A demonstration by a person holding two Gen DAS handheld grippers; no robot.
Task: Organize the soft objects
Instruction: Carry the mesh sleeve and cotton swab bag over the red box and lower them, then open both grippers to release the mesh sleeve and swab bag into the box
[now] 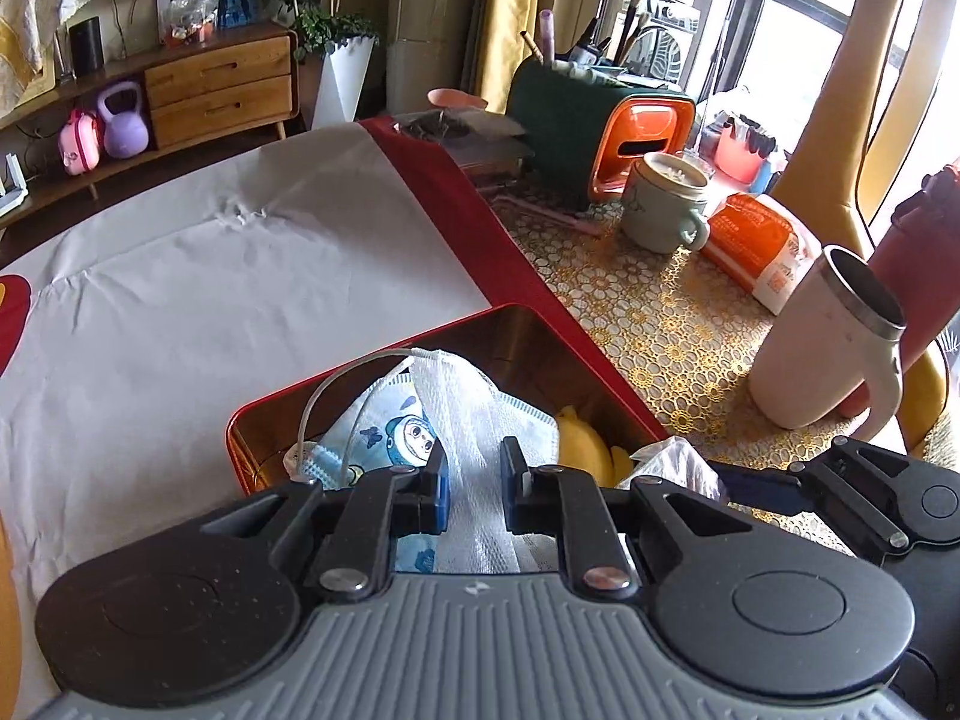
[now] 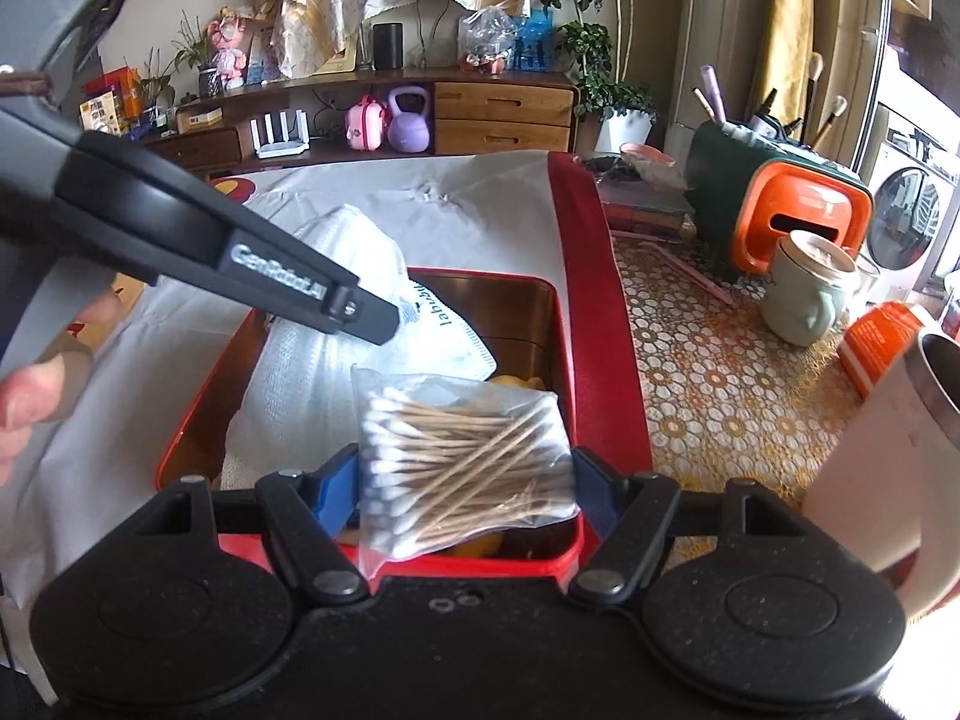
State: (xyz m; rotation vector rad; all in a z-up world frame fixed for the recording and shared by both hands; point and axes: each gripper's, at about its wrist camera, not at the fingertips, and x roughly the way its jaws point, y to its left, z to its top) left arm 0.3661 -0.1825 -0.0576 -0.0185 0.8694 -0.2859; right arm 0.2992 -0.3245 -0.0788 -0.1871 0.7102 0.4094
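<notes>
the left gripper (image 1: 474, 480) pinches a white gauze mask (image 1: 474, 414) over the red tin (image 1: 240, 438) — a cartoon mask (image 1: 390, 432) lies inside. the right gripper (image 2: 465, 480) clamps a bag of cotton swabs (image 2: 462, 462) above the tin's near edge.

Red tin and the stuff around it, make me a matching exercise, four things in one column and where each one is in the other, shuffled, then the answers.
Things:
1. white gauze mask
2. bag of cotton swabs
3. cartoon mask
4. white travel mug

Places:
A. standing on the lace tablecloth, outside the red tin
B. between the right gripper's fingers, over the tin
C. pinched in the left gripper
D. lying in the tin, under the gauze mask

Pairs: 1-C, 2-B, 3-D, 4-A
</notes>
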